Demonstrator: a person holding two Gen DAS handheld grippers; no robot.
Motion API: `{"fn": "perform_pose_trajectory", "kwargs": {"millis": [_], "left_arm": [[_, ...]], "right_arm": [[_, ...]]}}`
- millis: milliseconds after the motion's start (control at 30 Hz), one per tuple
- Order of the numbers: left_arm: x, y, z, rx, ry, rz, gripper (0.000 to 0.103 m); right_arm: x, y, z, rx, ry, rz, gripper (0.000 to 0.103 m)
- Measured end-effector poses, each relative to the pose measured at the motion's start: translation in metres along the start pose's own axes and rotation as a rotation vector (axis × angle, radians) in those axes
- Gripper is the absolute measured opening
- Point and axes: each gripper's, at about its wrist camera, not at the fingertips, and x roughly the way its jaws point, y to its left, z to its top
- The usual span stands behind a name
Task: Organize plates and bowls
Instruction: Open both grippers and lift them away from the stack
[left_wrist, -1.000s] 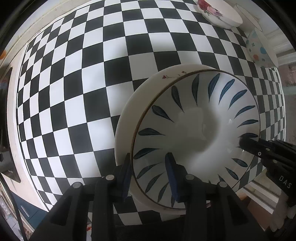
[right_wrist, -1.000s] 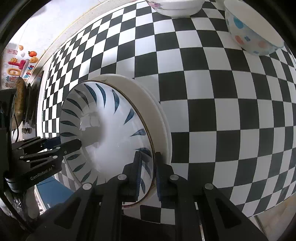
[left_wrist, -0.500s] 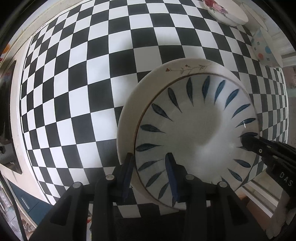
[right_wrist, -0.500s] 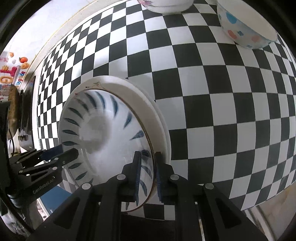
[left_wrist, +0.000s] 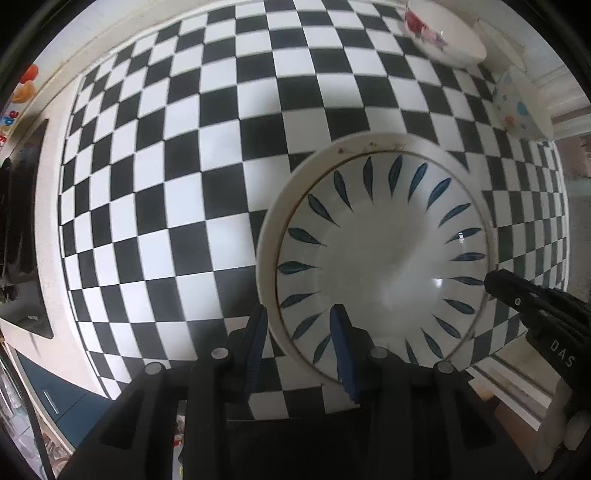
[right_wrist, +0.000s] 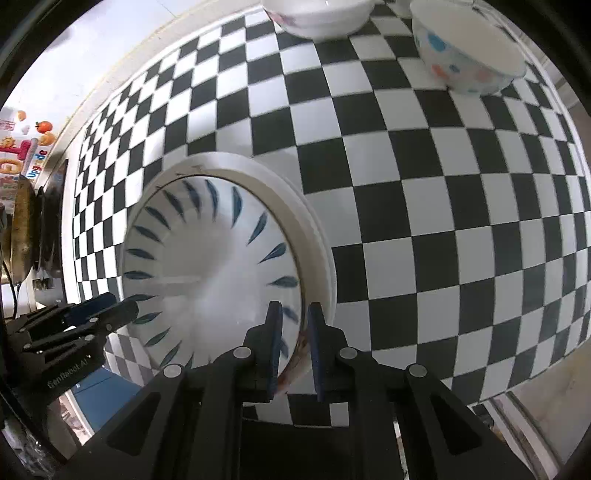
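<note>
So in the left wrist view, the left gripper (left_wrist: 297, 347) pointed straight down with its jaws part way apart, straddling the near rim of the stacked dishes: one blue pad sat outside the white plate (left_wrist: 269, 236) and the other inside the leaf-pattern bowl (left_wrist: 384, 266), so it was clamped across both rims. The stack was over the checkered tablecloth (left_wrist: 184, 147), and the right gripper (left_wrist: 491, 284) pinched the bowl's far edge. A flowered bowl (left_wrist: 443, 40) and a polka-dot bowl (left_wrist: 517, 110) sat at the far corner of the table. In the right wrist view, the right gripper (right_wrist: 295, 343) had its fingers (right_wrist: 275, 343) nearly together, clenched on the thin rim of the leaf-pattern bowl (right_wrist: 207, 273), with the white plate (right_wrist: 317, 251) just under it. The left gripper (right_wrist: 110, 310) gripped the opposite side. The polka-dot bowl (right_wrist: 465, 62) and flowered bowl (right_wrist: 317, 18) stood well apart from the stack.
</note>
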Motion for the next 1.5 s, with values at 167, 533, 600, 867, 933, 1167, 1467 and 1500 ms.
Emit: {"fn": "perform_pose_trajectory", "kwargs": {"millis": [167, 533, 600, 867, 933, 1167, 1467, 1500], "left_arm": [[-0.035, 0.003, -0.009, 0.004, -0.051, -0.015, 0.032], [-0.107, 0.001, -0.034, 0.067, -0.161, -0.057, 0.033], [-0.113, -0.002, -0.036, 0.077, -0.174, -0.065, 0.033], [-0.129, -0.002, -0.048, 0.12, -0.207, -0.084, 0.033], [-0.131, 0.0, -0.051, 0.121, -0.213, -0.095, 0.033], [-0.119, 0.003, -0.037, 0.046, -0.214, -0.104, 0.039], [-0.102, -0.025, 0.029, -0.052, -0.226, -0.125, 0.039], [-0.101, -0.03, 0.041, -0.065, -0.226, -0.131, 0.039]], "right_arm": [[-0.032, 0.015, -0.01, -0.014, -0.053, -0.009, 0.016], [-0.114, 0.052, -0.04, -0.035, -0.153, -0.013, 0.016], [-0.126, 0.058, -0.046, -0.026, -0.166, -0.008, 0.016], [-0.15, 0.069, -0.066, 0.011, -0.185, -0.02, 0.016], [-0.149, 0.069, -0.068, 0.02, -0.185, -0.018, 0.016], [-0.138, 0.053, -0.062, 0.048, -0.136, 0.075, 0.023], [-0.137, -0.005, 0.012, 0.07, -0.166, 0.193, 0.063], [-0.138, -0.012, 0.024, 0.069, -0.172, 0.193, 0.063]]}}
